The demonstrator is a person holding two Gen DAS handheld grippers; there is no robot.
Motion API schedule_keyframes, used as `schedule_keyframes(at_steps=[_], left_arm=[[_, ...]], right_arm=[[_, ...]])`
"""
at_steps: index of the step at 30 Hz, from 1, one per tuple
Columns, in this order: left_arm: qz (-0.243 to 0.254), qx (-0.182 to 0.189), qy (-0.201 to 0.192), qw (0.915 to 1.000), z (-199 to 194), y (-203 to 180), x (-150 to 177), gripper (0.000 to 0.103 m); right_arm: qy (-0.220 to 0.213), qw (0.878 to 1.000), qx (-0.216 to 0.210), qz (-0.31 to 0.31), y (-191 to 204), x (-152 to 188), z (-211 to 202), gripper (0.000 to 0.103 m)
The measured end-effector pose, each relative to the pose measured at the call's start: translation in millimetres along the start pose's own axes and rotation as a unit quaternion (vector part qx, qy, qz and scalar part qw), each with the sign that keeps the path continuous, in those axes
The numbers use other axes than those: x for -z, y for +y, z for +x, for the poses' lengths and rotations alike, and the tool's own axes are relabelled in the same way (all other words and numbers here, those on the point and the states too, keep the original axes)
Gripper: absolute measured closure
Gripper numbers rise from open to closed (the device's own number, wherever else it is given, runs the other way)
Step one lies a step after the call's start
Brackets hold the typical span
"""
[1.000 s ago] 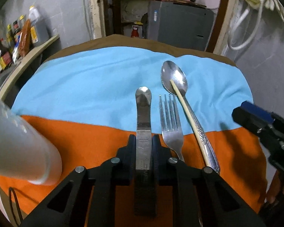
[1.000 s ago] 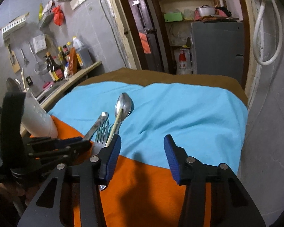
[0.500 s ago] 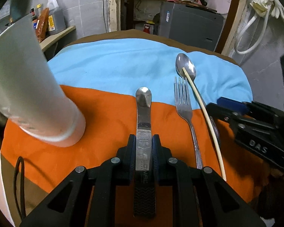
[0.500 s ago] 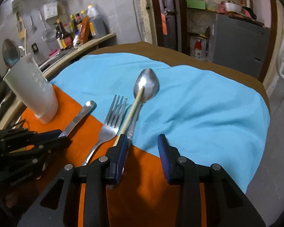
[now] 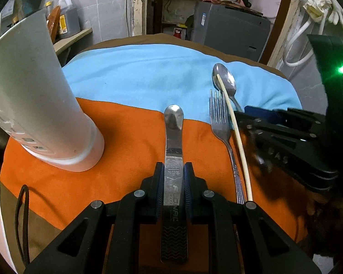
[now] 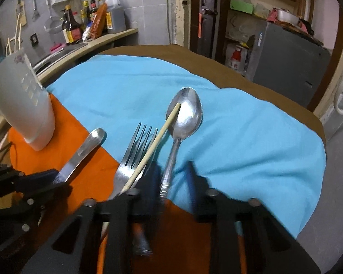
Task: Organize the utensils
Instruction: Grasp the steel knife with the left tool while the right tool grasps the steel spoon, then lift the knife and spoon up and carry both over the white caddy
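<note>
My left gripper (image 5: 173, 171) is shut on a steel butter knife (image 5: 173, 137) and holds it flat, blade forward over the orange cloth; the knife also shows in the right wrist view (image 6: 82, 150). A fork (image 5: 221, 123), a wooden chopstick (image 5: 235, 134) and a spoon (image 5: 225, 83) lie side by side to its right. My right gripper (image 6: 172, 175) is open, blurred, with its jaws either side of the spoon handle (image 6: 170, 164); the fork (image 6: 132, 157) and chopstick (image 6: 153, 146) lie just left of it. A white utensil holder (image 5: 34, 105) stands at the left.
The table carries a blue cloth (image 6: 228, 123) at the back and an orange cloth (image 5: 125, 141) at the front over a brown cover. Bottles stand on a side counter (image 6: 98, 20) to the left. A grey cabinet (image 5: 228, 34) stands behind the table.
My left gripper has pulled back with the knife, bringing the white holder into view. My right gripper has moved left and down over the spoon handle, its jaws narrower.
</note>
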State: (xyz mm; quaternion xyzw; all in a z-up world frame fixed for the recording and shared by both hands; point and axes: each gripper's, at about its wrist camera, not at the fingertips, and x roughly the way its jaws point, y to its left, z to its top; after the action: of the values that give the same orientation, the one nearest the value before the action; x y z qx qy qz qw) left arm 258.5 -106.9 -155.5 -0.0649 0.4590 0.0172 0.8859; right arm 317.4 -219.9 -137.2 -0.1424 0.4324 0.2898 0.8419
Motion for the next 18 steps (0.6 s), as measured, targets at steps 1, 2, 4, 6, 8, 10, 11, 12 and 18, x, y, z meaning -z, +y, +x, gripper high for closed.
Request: schedule_keyframes(at_steps=[1,2,4,6,8,10,11,12,18], left_arm=[[-0.002,0.001,0.0,1.0,-0.9,0.4,0.3,0.089],[-0.003,0.0,-0.001,1.0,-2.1,0.4,1.4,0.089],[0.0,0.0,0.0,1.0,-5.4,-1.4,4.3,0.089],[0.007,0.003,0.005,1.0,-8.7,-4.1,8.4,0.089],[0.015,0.005,0.01,0.9998,-10.4,-5.8,12.2,0.089],[0.025,0.002,0.016,0.9996,-10.1,-8.1,13.1,0.089],[0.029,0.0,0.02,0.9994,-8.5,-9.3,11.4,0.088],[0.032,0.0,0.025,0.9992,-6.8,-10.4,9.2,0.088],[0.042,0.004,0.051,0.9978,3.5,-13.4,-4.7,0.088]], right_arm=[[0.002,1.0,0.0,0.007,-0.7,1.3,-2.5,0.096],[0.003,1.0,0.0,0.014,-3.8,4.8,-5.6,0.096],[0.004,0.999,-0.004,0.037,-11.2,14.7,-13.6,0.096],[0.01,0.998,-0.007,0.064,-20.0,27.1,-24.7,0.096],[0.016,0.997,-0.005,0.072,-22.0,35.2,-31.5,0.096],[0.02,0.997,-0.012,0.074,-24.0,40.6,-35.8,0.096],[0.021,0.997,-0.015,0.071,-24.1,40.2,-35.7,0.096],[0.023,0.997,-0.015,0.068,-24.3,38.3,-34.5,0.096],[0.039,0.998,0.004,0.044,-14.7,13.5,-16.9,0.088]])
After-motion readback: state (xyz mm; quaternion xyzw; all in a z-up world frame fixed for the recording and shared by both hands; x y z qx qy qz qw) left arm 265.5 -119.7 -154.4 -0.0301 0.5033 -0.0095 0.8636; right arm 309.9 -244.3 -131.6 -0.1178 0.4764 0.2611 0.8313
